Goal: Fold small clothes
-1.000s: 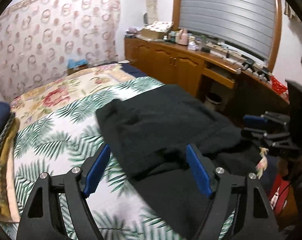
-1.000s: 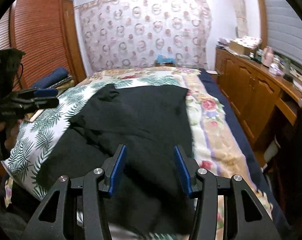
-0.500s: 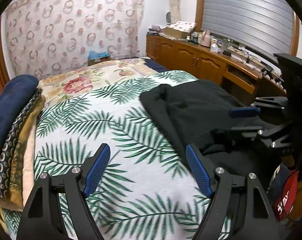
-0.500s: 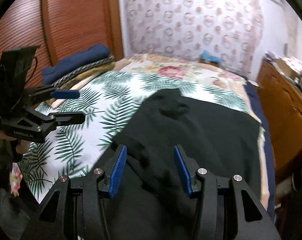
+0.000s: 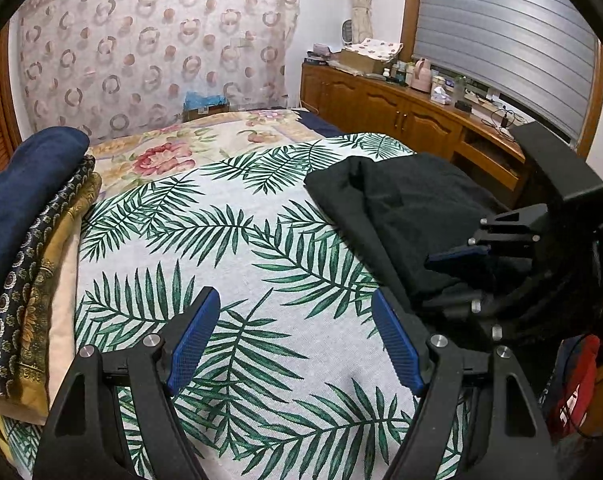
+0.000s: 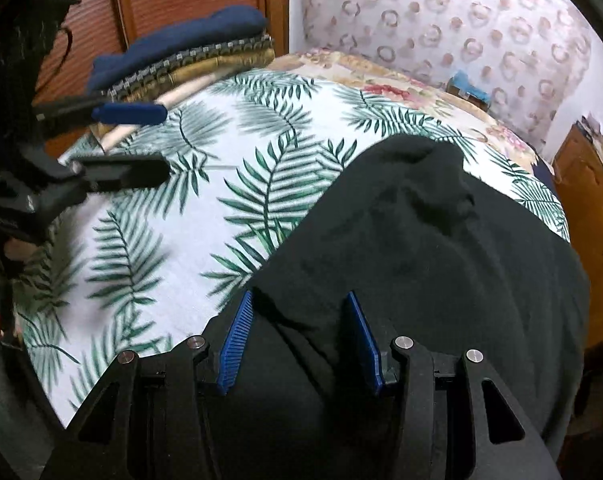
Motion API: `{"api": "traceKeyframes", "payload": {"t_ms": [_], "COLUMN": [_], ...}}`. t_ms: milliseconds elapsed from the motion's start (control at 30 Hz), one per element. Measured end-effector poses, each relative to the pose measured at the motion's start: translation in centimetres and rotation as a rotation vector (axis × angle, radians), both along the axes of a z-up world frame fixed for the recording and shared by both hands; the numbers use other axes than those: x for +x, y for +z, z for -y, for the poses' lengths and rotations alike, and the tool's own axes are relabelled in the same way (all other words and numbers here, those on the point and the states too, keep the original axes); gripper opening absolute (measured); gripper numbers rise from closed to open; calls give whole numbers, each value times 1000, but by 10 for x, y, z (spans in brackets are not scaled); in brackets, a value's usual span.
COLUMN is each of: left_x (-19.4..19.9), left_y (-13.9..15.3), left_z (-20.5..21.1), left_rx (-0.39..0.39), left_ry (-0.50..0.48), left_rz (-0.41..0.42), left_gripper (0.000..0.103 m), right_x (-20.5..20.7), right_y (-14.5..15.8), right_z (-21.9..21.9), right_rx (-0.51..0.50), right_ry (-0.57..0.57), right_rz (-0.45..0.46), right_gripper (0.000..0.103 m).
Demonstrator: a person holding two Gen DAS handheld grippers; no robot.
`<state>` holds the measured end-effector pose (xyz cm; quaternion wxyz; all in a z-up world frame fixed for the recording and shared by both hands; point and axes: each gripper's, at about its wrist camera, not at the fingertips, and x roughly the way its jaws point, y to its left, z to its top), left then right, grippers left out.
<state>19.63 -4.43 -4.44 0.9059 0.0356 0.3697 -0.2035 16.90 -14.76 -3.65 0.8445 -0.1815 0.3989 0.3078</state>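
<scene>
Palm-print bedspread (image 5: 261,240) | left claw (image 5: 293,336) wide, empty | right claw (image 6: 297,336) closing over black garment (image 6: 421,240)

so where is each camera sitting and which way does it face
Left wrist: sits on the left gripper, looks down across the palm-print bedspread toward the curtained wall; its open blue fingers show, with the right gripper at the right edge.
Right wrist: sits on the right gripper, looks down over the black garment; its jaws are closing, cloth between them.
Shared: bedspread, garment, folded stack.
</scene>
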Motion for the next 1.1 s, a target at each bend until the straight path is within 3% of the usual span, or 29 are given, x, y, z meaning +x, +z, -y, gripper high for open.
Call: {"api": "traceKeyframes", "payload": {"t_ms": [33, 67, 200, 300, 500, 733, 833, 1000, 1100], "left_x": [0, 1, 2, 3, 0, -5, -6, -11, -14], "left_y": [-1, -1, -2, -4, -6, -6, -6, -9, -10], "left_z": [0, 1, 6, 11, 24, 35, 39, 46, 52], "left_rx": [-2, -5, -11, -14, -6, 3, 1, 5, 12], "left_ry": [0, -1, -12, -26, -50, -61, -58, -63, -67], "left_rz": [-1, -3, -9, -15, -22, -27, -31, -39, -39], "left_gripper": [79, 79, 79, 79, 79, 79, 79, 79, 79], "right_x": [1, 1, 8, 18, 60, 116, 136, 129, 103], "right_y": [2, 5, 25, 47, 67, 62, 55, 58, 58], "right_z": [6, 9, 36, 66, 130, 196, 207, 202, 199], "right_rx": [10, 21, 119, 156, 117, 130, 66, 62, 83], "right_ry": [5, 3, -53, -123, -267, -436, -518, -508, -476], "right_rz": [1, 2, 24, 85, 160, 133, 144, 150, 149], "right_gripper": [20, 14, 9, 8, 8, 8, 8, 28, 31]}}
